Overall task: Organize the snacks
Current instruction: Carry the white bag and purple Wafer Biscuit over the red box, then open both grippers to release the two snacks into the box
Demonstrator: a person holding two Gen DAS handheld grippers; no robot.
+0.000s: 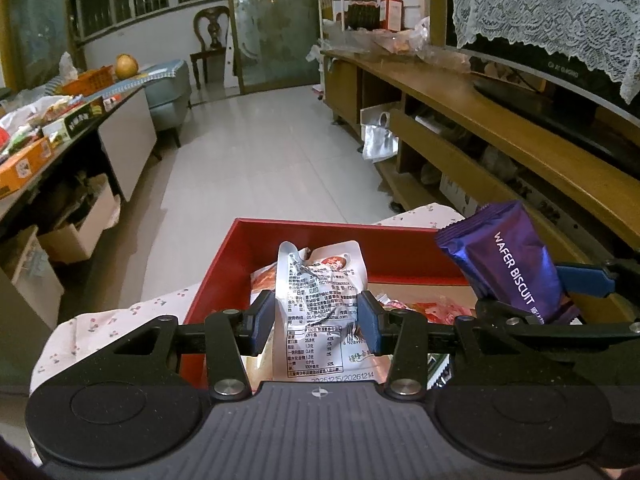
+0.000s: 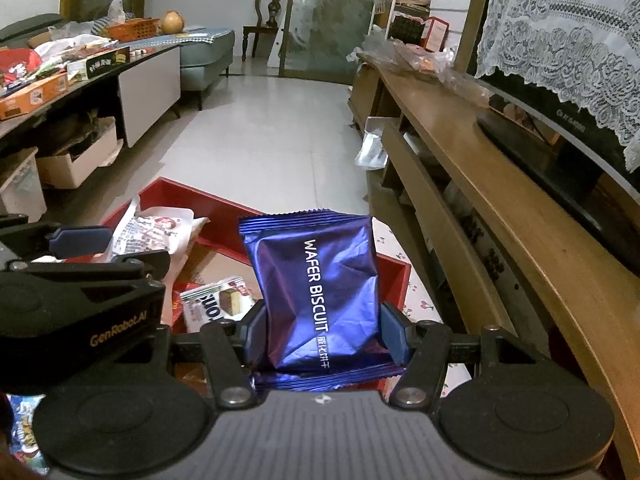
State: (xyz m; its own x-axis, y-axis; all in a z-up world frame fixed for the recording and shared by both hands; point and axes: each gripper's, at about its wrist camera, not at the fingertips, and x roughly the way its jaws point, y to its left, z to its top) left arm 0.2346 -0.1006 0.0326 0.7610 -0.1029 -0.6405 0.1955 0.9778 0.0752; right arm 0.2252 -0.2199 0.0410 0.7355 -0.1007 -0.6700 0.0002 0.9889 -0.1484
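Gripping two light, crinkly packets above the red tray (image 1: 304,236), you are pinching a purple wafer biscuit pack (image 2: 316,292) in the right gripper (image 2: 326,336) and a white snack pouch (image 1: 316,304) in the left gripper (image 1: 316,322); mid-body holds likely suit slippery foil.

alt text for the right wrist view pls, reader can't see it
The right tongs grip a shiny purple foil "WAFER BISCUIT" packet upright above a red rectangular tray of mixed snack packets. The left tongs, at left, hold a white printed pouch; tiled floor lies beyond.
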